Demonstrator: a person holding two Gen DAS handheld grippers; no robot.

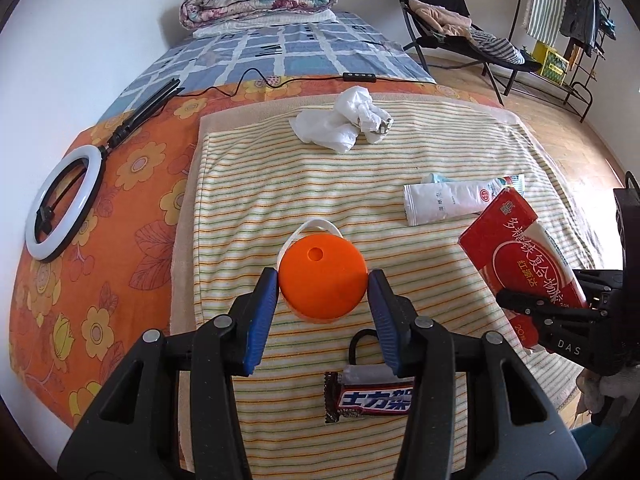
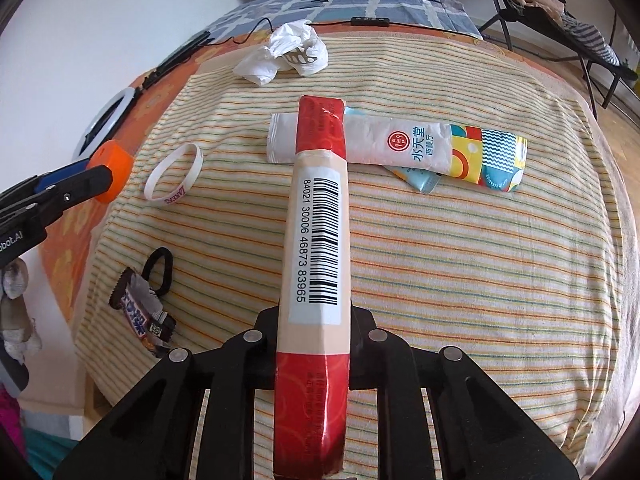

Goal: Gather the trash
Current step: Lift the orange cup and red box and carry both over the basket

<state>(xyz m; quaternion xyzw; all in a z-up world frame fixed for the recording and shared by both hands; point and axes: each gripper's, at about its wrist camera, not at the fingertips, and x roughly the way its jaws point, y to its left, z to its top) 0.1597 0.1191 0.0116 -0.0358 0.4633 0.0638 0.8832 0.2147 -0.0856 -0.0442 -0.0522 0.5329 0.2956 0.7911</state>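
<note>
Now red box [image 2: 316, 240] between right tongs [image 2: 314, 320].

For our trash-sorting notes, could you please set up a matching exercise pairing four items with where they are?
Items:
1. orange disc
2. red box
3. crumpled white bag
4. candy bar wrapper

Places:
A. far end of the striped towel
B. near edge of the towel
C. in the left gripper
D. in the right gripper

Pairs: 1-C, 2-D, 3-A, 4-B
</note>
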